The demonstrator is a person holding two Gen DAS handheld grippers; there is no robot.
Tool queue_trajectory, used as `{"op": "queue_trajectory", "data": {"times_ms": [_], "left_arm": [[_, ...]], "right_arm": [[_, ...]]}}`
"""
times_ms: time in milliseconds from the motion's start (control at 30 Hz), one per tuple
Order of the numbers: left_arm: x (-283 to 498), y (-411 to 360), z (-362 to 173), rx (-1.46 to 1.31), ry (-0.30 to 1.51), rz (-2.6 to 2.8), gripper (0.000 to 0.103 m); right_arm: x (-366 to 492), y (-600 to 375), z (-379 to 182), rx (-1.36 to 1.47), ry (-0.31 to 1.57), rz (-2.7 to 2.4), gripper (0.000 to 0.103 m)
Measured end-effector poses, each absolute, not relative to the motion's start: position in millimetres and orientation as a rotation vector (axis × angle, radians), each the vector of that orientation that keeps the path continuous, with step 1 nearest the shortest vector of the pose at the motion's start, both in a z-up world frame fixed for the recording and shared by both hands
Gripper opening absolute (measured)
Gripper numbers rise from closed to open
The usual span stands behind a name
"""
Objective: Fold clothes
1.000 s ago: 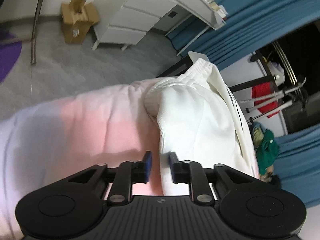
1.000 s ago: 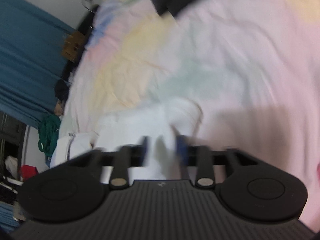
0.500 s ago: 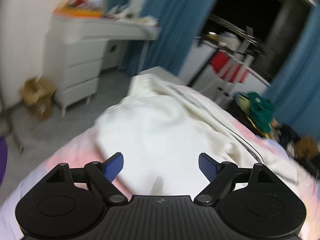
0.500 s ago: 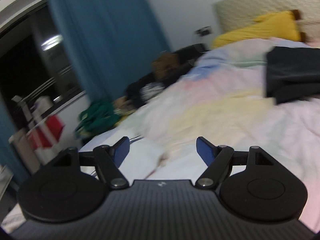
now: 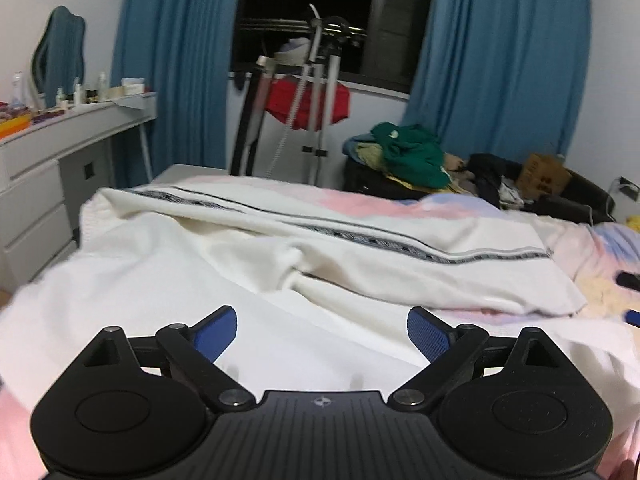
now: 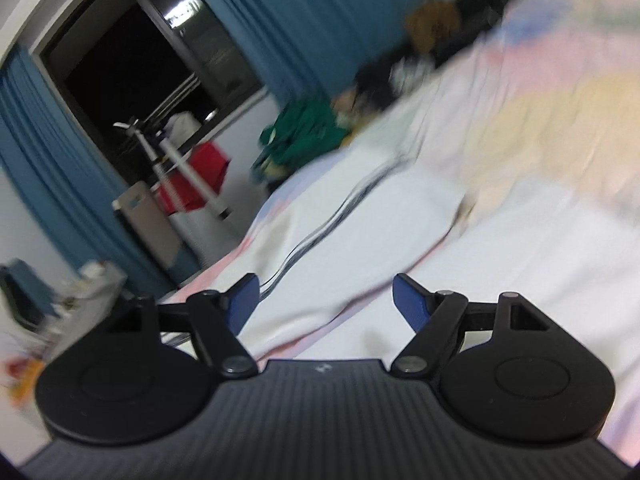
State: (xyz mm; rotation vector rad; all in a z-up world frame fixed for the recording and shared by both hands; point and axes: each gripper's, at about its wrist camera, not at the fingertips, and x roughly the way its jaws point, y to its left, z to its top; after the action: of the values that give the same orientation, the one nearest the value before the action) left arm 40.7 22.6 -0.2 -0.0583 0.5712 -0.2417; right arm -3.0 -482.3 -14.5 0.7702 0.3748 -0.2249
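A white garment with a dark patterned side stripe lies spread on the pastel bed cover. It also shows, blurred, in the right wrist view. My left gripper is open and empty, just above the near part of the garment. My right gripper is open and empty, above the garment's near edge, and its view is smeared by motion.
A white desk with drawers stands at the left. A drying rack with a red cloth stands before the dark window. A pile of clothes with a green item lies beyond the bed. Blue curtains hang behind.
Both grippers were nearly shut on the white garment a second ago; both have opened, let it go and tilted up level. The garment now lies spread on the bed.
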Motion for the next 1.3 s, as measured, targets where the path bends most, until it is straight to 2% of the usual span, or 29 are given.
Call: {"op": "queue_trajectory", "data": {"times_ms": [233,400,500,567,633,700,1000,1100,1300], "left_arm": [[48.0,38.1,-35.6,-0.118,0.606,-0.207,0.094],[54.4,45.1,-42.1,-0.142,0.616,-0.195,0.094],[60.9,43.3,-45.3,-0.146,0.628,-0.199,0.094],[65.6,41.3,-48.7,-0.144,0.639,-0.202,0.094],[70.5,36.5,-52.4,-0.126,0.653,-0.207,0.094],[73.9,32.1,-56.0,-0.099,0.649,-0.207,0.094],[84.3,22.9,-63.1,-0.056,0.654,-0.251,0.094],[85.9,20.9,-64.9,-0.045,0.658,-0.261,0.094],[87.5,22.5,-66.0,-0.057,0.671,-0.275,0.094]], "right_arm": [[63.1,-535.2,-83.3,1.214,0.44,-0.222,0.076],[89.3,-561.7,-115.1,1.256,0.408,-0.289,0.073],[98.8,-570.3,-122.7,1.247,0.369,-0.331,0.064],[106.7,-573.6,-124.9,1.209,0.366,-0.363,0.052],[115.7,-575.5,-124.8,1.156,0.394,-0.407,0.015],[120.2,-577.4,-124.2,1.137,0.401,-0.438,0.01],[93.9,-596.1,-71.9,1.097,0.137,-0.474,0.005],[75.9,-610.7,-84.3,1.122,0.144,-0.544,0.005],[55.0,-620.4,-121.2,1.141,0.279,-0.628,0.004]]}}
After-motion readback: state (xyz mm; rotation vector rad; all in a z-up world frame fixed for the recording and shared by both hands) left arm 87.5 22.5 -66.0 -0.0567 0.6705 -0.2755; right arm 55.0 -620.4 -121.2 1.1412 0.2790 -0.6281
